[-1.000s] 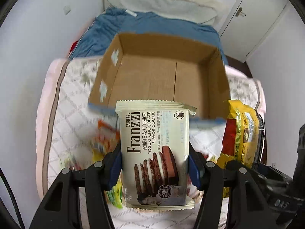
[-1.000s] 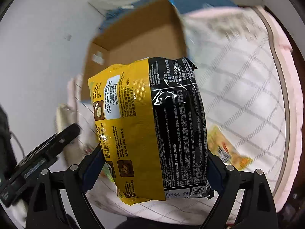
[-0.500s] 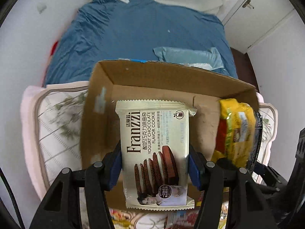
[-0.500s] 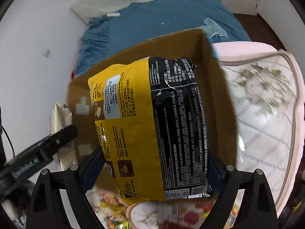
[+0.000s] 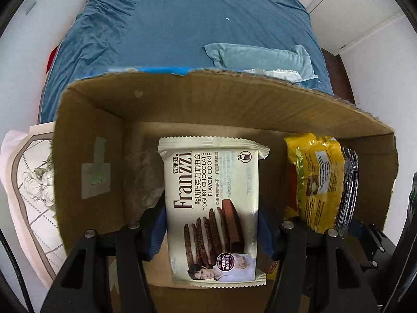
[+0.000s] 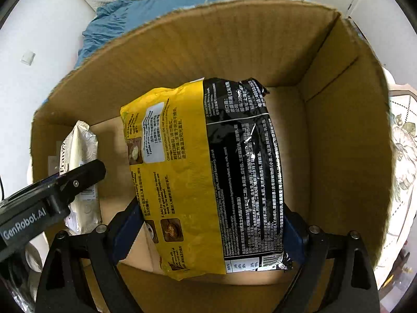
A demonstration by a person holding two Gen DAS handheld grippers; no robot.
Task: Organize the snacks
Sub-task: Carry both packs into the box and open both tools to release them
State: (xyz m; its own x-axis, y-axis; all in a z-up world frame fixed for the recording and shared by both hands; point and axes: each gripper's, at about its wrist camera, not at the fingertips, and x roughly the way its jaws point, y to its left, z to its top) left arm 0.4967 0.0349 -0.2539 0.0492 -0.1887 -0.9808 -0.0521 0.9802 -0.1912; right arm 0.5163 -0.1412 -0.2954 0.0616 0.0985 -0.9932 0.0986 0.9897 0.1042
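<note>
My left gripper [image 5: 211, 224] is shut on a cream Franzzi cookie pack [image 5: 212, 198] and holds it inside an open cardboard box [image 5: 182, 99], above the floor. My right gripper [image 6: 213, 224] is shut on a yellow and black noodle bag [image 6: 208, 172] and holds it inside the same box [image 6: 234, 41]. The noodle bag also shows in the left wrist view [image 5: 320, 180], at the box's right side. The cookie pack [image 6: 80, 161] and the left gripper's body show at the left of the right wrist view. The box floor under both packs is partly hidden.
The box stands on a bed. A blue sheet [image 5: 182, 26] and a folded light blue cloth [image 5: 260, 57] lie beyond it. A white quilted cover with floral print [image 5: 28, 182] lies to the left and in the right wrist view [image 6: 401, 143] to the right. White walls surround.
Both grippers have moved forward and down with their packs, from in front of the box to inside it. The loose snacks on the quilt have dropped out of view.
</note>
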